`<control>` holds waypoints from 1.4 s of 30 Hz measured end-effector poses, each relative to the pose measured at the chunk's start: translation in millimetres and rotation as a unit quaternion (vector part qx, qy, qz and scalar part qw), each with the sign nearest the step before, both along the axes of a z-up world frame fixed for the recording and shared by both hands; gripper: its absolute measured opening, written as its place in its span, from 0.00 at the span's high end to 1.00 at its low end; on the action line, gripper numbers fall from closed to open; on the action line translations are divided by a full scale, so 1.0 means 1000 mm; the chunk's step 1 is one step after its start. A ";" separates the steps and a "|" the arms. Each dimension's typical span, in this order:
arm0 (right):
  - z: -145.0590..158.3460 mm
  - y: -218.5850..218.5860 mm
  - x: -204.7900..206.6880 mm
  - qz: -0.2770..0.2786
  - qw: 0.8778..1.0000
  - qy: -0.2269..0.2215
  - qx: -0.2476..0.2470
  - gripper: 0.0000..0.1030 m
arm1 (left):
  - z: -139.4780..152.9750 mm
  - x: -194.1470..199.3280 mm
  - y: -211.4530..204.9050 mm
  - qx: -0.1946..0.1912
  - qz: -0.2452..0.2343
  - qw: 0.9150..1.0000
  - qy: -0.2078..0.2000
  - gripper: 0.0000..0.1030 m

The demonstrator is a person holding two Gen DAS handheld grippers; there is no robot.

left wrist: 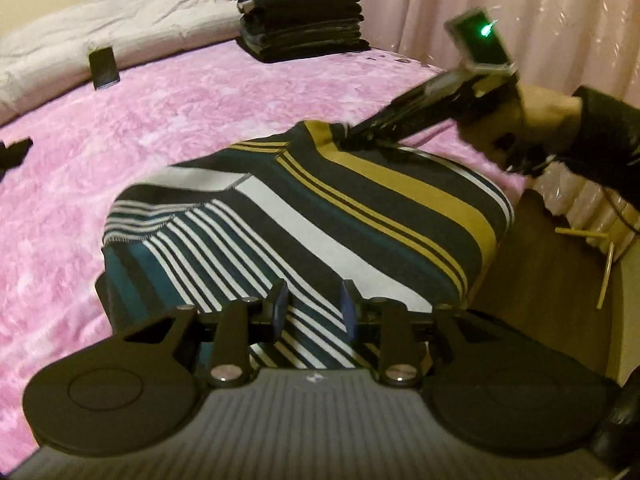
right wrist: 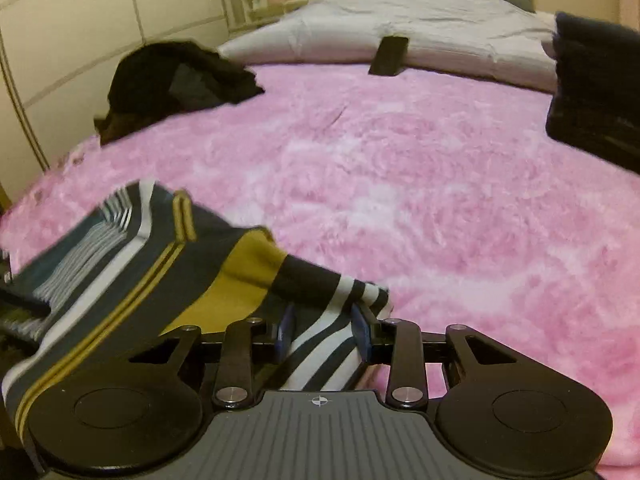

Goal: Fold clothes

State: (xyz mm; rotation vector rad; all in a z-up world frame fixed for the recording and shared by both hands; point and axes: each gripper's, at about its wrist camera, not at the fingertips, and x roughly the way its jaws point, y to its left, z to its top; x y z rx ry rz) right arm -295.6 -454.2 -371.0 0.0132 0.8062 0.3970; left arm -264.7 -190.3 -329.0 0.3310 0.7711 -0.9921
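Observation:
A garment [left wrist: 320, 216] striped in navy, white, teal and mustard hangs stretched between both grippers over the near corner of a bed with a pink fluffy blanket [left wrist: 160, 128]. My left gripper [left wrist: 314, 310] is shut on its near edge, with striped cloth running between the pads. The right gripper [left wrist: 352, 140], held by a hand [left wrist: 552, 108] in a black sleeve, pinches the far corner. In the right wrist view the right gripper [right wrist: 323, 332] is shut on a bunched fold of the garment [right wrist: 160, 280], which trails off to the left.
A stack of dark folded clothes [left wrist: 304, 20] stands at the far side of the bed near a pink curtain [left wrist: 520, 8]. A heap of dark unfolded clothes [right wrist: 176, 76] lies far left. A black flat object [right wrist: 390, 56] leans on the grey duvet [left wrist: 120, 28]. Wooden floor [left wrist: 552, 260] shows at the right.

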 end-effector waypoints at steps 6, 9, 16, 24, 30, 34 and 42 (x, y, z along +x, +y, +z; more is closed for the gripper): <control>0.036 0.027 -0.048 0.006 0.997 -0.063 -0.042 0.48 | 0.004 -0.005 0.007 0.000 0.015 1.000 -0.002 0.75; 0.048 0.043 -0.093 0.018 0.996 -0.090 -0.013 0.43 | 0.005 -0.011 0.010 0.001 0.026 1.000 -0.006 0.75; 0.028 0.068 -0.135 0.023 0.997 -0.047 -0.048 0.43 | 0.004 -0.018 0.011 0.007 0.036 0.999 -0.015 0.75; 0.044 0.082 -0.184 0.059 0.989 -0.089 -0.105 0.27 | 0.005 -0.025 0.011 0.020 0.036 0.999 -0.036 0.76; 0.026 0.103 -0.206 0.134 0.964 -0.109 -0.200 0.20 | 0.006 -0.028 0.014 0.020 0.033 0.998 -0.043 0.75; 0.001 0.128 -0.211 0.201 0.923 -0.119 -0.304 0.20 | 0.014 -0.031 0.027 0.004 0.029 0.998 -0.053 0.57; -0.031 0.139 -0.190 0.233 0.886 -0.131 -0.379 0.54 | 0.017 -0.095 0.039 0.095 -0.074 0.966 -0.228 0.29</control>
